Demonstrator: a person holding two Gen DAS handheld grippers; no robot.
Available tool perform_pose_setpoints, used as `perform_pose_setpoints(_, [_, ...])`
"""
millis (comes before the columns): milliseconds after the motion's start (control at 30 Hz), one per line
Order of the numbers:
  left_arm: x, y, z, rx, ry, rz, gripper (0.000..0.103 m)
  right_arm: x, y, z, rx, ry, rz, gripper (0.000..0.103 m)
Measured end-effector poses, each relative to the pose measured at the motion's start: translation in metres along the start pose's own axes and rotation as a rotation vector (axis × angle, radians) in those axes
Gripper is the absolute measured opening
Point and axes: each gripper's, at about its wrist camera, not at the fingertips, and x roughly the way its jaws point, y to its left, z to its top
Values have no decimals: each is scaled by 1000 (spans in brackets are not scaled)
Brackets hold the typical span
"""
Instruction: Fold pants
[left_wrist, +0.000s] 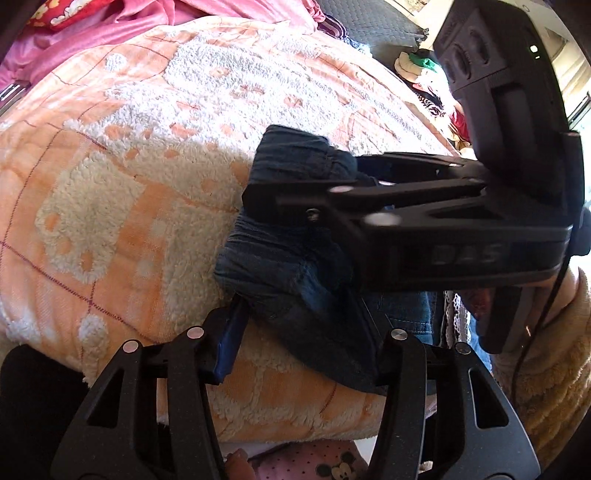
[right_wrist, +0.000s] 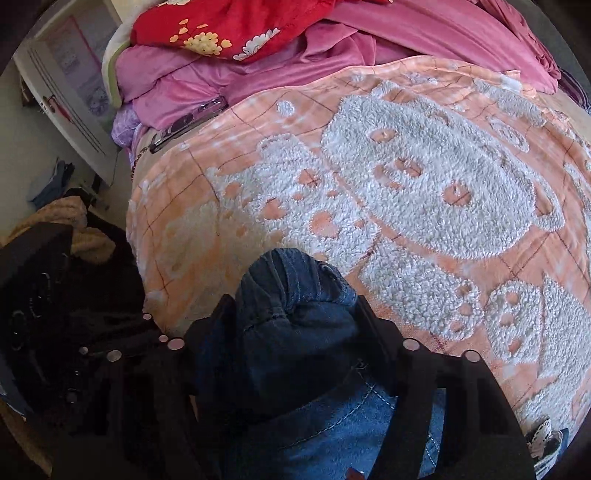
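**A:** Bedroom, orange-and-white fleece blanket (right_wrist: 424, 192) over the bed, pink bedding (right_wrist: 295, 66) piled beyond the tools. Right wrist cam catches a door (right_wrist: 62, 92) off to its left; the left cam doesn't.

**B:** Left cam gives the side look at the right gripper (left_wrist: 258, 192) though, clamped on the bunched end of the dark jeans (left_wrist: 291, 258).

**A:** And the left gripper (left_wrist: 306, 332)?

**B:** Half closed, denim sits between its fingers, pinched at the fold. Jeans lie right under both tools, at the blanket's near edge.

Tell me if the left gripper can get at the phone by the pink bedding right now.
Probably not: the left gripper straddles the jeans, and the phone lies across the blanket.
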Motion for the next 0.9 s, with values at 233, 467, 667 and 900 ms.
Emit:
perform_pose_setpoints(233, [-8,0,2,-26,-16,-46,61,-44,-14,-15,59,-131,98,36])
perform_pose_setpoints(467, [-22,-17,1,-28,-32,-146,70,-112,-28,-52,140,-308,191,36])
perform_pose_setpoints(667, [-16,-53,5,3,7,-281,68,-159,-48,-89,175,-402,189,36])
perform_pose_setpoints(900, [-10,-111,-1,104,10,-276,62,-190,-72,-132,213,-455,142,39])
